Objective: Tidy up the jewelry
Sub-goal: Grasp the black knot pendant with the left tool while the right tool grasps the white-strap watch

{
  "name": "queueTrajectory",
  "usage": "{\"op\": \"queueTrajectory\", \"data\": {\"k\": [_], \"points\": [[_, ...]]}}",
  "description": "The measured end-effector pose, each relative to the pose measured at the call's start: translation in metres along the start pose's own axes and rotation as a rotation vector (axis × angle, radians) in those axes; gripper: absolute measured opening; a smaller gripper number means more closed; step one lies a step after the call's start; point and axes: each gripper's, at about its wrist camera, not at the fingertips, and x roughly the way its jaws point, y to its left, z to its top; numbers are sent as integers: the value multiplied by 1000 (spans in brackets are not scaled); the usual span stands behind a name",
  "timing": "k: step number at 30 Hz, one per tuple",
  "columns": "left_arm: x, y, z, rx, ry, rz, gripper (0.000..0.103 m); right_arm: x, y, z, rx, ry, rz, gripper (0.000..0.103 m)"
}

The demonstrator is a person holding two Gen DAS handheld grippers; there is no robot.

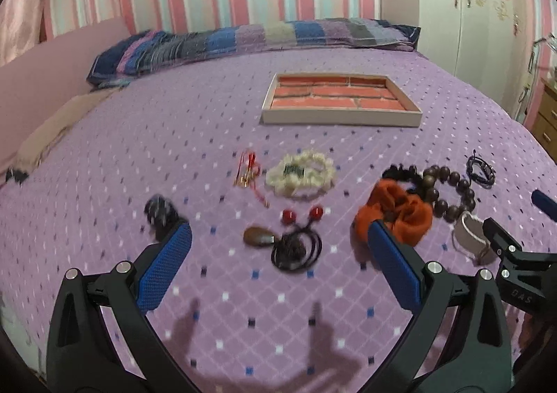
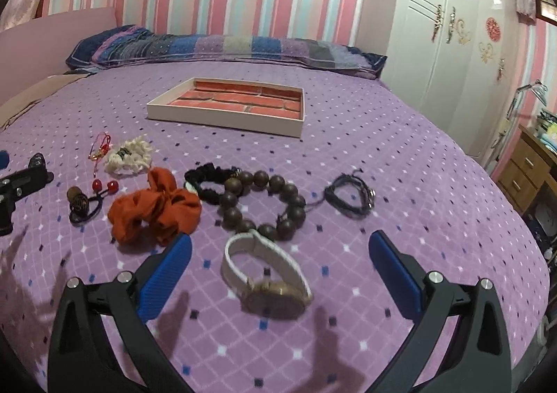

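This is a bedroom with pink striped walls, and a big bed [image 2: 400,135] with a purple dotted cover holds all the things. Far back on the bed sits a flat tray [image 2: 222,123] with a red brick picture inside, and nothing is in it yet. So the job has not really begun: every piece of jewelry still lies on the cover, well apart from the tray. Closest to the right tool [image 2: 280,252] is a watch with a white strap [image 2: 266,271], lying right between its two blue fingers, which are wide apart and hold nothing. Just behind the watch is a bracelet of big brown beads [image 2: 264,203], with a black frilly band [image 2: 209,180] touching it on one side and a thin dark cord bracelet [image 2: 348,196] near the other. An orange scrunchie [image 2: 156,210] is bunched up beside them. The left tool [image 1: 278,238] is also spread apart and empty, pointing at a black hair tie with two red balls [image 1: 301,240]. Behind that are a white shell bracelet [image 1: 301,175] and a small red string charm [image 1: 249,172]. A dark little thing lies by the left finger, too blurry to name. Picking up the watch looks like the first step, and all the other pieces are left to move.
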Motion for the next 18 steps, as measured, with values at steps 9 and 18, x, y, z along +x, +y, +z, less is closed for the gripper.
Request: {"op": "queueTrajectory", "data": {"k": [9, 18], "points": [[36, 2, -22, -24, 56, -19, 98, 24, -2, -27, 40, 24, 70, 99], [50, 6, -27, -28, 83, -12, 93, 39, -4, -31, 62, 69, 80, 97]]}}
